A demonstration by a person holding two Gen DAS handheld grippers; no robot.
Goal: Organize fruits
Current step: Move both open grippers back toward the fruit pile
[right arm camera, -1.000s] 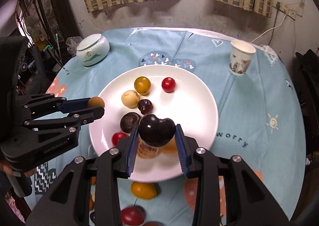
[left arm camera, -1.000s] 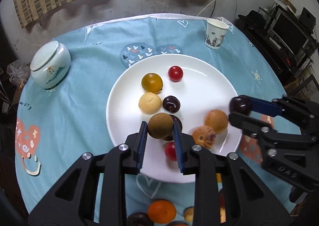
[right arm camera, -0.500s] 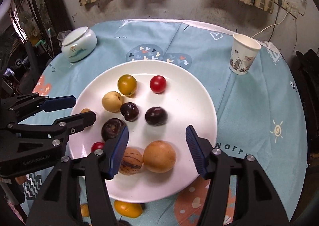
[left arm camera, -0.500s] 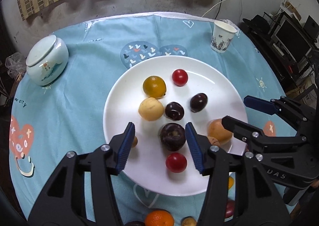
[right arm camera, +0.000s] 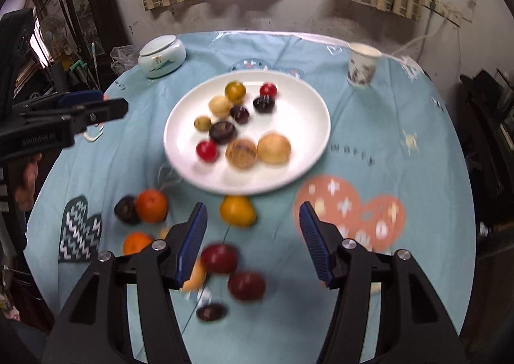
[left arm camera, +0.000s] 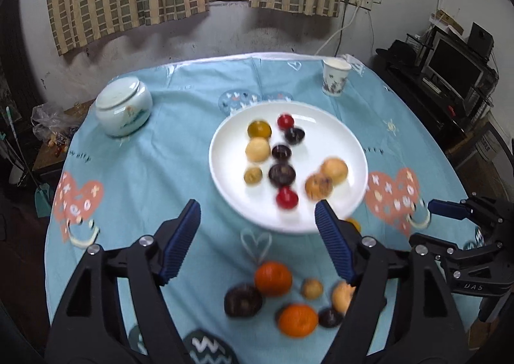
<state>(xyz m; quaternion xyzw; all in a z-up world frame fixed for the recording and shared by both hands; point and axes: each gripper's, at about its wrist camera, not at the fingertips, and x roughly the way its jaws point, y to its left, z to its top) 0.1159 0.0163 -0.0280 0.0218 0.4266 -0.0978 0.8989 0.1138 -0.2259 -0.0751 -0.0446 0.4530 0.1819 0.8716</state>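
Note:
A white plate on the blue tablecloth holds several small fruits: red, dark, yellow and tan. Loose fruits lie on the cloth in front of it, among them an orange, a dark fruit, a yellow fruit and a red fruit. My left gripper hangs above the plate's near rim, its jaws opening with nothing between them. My right gripper stands open and empty over the loose fruits. Each gripper shows at the other view's edge.
A pale green lidded jar stands at the back left of the round table. A paper cup stands at the back right. Dark shelves with electronics line the right wall.
Both grippers let go of their fruits, a brown one and a dark one, which now lie on the plate. Both opened and drew back toward the table's near side.

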